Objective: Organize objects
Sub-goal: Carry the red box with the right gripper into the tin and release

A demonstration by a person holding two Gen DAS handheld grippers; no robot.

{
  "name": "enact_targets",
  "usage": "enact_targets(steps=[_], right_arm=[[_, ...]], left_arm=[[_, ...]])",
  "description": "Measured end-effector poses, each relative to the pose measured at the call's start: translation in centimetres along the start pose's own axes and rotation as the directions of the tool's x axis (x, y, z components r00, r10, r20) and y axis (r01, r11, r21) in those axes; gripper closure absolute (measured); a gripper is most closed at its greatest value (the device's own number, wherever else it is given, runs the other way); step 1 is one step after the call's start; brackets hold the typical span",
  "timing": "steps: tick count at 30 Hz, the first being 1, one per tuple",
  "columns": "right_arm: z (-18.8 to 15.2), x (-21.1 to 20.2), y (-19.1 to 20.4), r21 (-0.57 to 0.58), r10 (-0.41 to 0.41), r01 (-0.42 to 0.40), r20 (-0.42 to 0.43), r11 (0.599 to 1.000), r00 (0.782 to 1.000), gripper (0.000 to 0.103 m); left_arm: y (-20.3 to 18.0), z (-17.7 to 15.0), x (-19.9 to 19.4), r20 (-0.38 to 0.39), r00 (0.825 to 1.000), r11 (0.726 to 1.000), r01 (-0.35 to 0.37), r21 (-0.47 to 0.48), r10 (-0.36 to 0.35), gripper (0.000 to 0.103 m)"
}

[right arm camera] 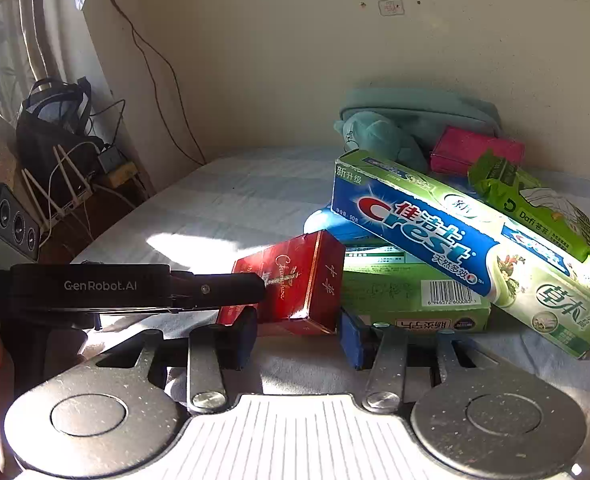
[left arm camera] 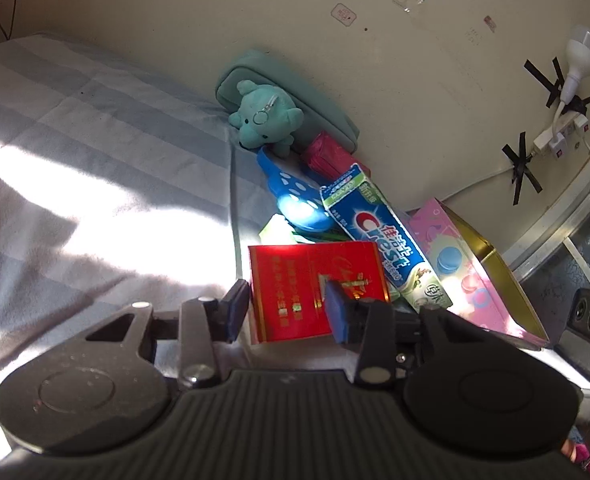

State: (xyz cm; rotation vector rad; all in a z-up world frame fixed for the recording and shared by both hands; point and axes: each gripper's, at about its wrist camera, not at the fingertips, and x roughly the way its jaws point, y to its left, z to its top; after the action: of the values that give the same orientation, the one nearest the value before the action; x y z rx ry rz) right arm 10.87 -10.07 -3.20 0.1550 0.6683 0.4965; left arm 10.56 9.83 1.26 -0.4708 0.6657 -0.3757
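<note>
- The bed (left arm camera: 75, 128) takes up most of the left wrist view, covered in a pale blue-and-white checked sheet with a big patch of sunlight across it.
- A beige wall (left arm camera: 375, 60) runs behind the pile, with a power strip (left arm camera: 555, 136) taped to it in black.
- Pink tin (left arm camera: 463, 264) with macaron pictures sits open at the right of the pile, gold inside.
- Crest toothpaste box (right arm camera: 455, 252) lies tilted across the top of the heap, one end resting on a green box (right arm camera: 411, 300) with a barcode.
- Teal pouch (left arm camera: 287, 96) leans against the wall, and a teal plush toy (left arm camera: 265, 118) sits right in front of it.
- Blue thing with white dots (left arm camera: 295, 196) sits below the plush; honestly can't tell what it is.
- Green wipes pack (right arm camera: 535, 208) rests behind the toothpaste box, next to a magenta packet (right arm camera: 475, 152).
- Red cigarette box (left arm camera: 315, 288) is at the near edge of the pile, on the sheet.
- Left gripper (left arm camera: 285, 308) has its blue pads pinched on that red box, one on each side.
- Right gripper (right arm camera: 301, 340) sits low just in front of the same box, fingers spread apart and not touching anything.
</note>
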Motion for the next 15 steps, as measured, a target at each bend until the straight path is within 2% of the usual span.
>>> enact_targets(steps=[5,9,11,15], right_arm=[[-1.2,-5.3,0.0,0.011,-0.011,0.010,0.117,1.000,0.993,0.064],[-1.8,-9.9,-2.0,0.033,-0.072,0.066,0.198,0.997,0.978,0.064],[-2.1,-12.3,-3.8,0.063,-0.113,0.101,0.233,0.993,0.966,0.064],[-2.7,-17.6,-9.0,0.164,-0.230,0.187,0.310,0.969,0.922,0.064]], left_arm=[[-5.8,-0.3,-1.6,0.048,0.998,0.990,0.024,0.139,-0.031,0.060],[-11.4,-0.4,0.2,0.006,0.996,0.966,0.089,0.241,-0.093,0.060],[-14.6,-0.5,1.8,-0.014,0.992,0.949,0.121,0.291,-0.122,0.060],[-22.5,-1.0,6.5,-0.066,0.981,0.895,0.192,0.402,-0.181,0.059]])
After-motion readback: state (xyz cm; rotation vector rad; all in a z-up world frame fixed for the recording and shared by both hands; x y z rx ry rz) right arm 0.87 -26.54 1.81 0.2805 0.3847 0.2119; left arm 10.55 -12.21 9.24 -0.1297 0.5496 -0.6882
